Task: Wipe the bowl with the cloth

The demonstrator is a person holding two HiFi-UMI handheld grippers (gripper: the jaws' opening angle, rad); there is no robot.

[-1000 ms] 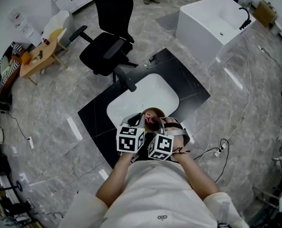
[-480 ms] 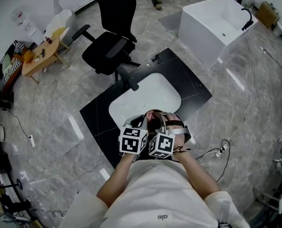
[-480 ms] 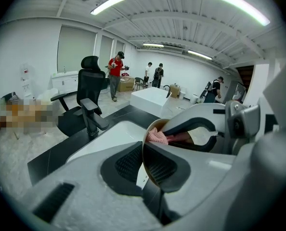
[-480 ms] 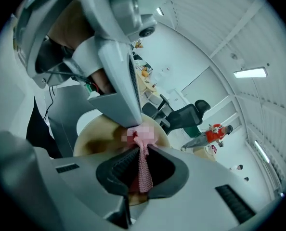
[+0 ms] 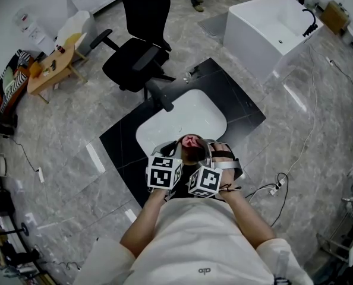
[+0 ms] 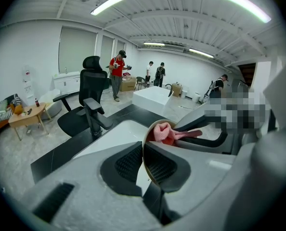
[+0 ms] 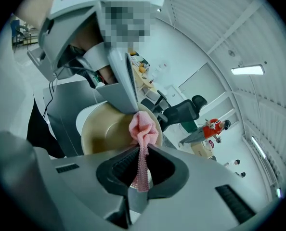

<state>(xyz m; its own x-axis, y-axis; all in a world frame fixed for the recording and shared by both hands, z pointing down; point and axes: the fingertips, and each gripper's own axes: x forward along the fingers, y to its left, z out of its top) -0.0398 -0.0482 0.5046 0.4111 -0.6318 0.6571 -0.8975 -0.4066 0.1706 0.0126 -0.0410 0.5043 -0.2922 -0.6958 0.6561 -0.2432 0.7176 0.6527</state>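
Observation:
In the head view both grippers meet over the near end of a white sink point(image 5: 179, 120). A tan bowl point(image 5: 195, 149) is held tilted between them. My left gripper point(image 6: 143, 150) is shut on the bowl's point(image 6: 155, 124) thin rim, one pad on each side of it. My right gripper point(image 7: 140, 165) is shut on a pink cloth point(image 7: 144, 129), whose bunched end presses against the inside of the bowl point(image 7: 102, 129). The cloth point(image 6: 163, 132) shows inside the bowl in the left gripper view, and as a pink spot point(image 5: 191, 140) in the head view. The marker cubes hide most of both jaws there.
The sink sits in a black countertop point(image 5: 236, 105) with a black faucet point(image 5: 158, 97) at its far left. Beyond stand a black office chair point(image 5: 138, 58), a white bathtub point(image 5: 271, 22) and a small wooden table point(image 5: 46, 70). Cables lie on the floor at right.
The cloth has shifted a little toward the bowl's far rim and shows more pink. Both grippers stay in nearly the same spot, still gripping.

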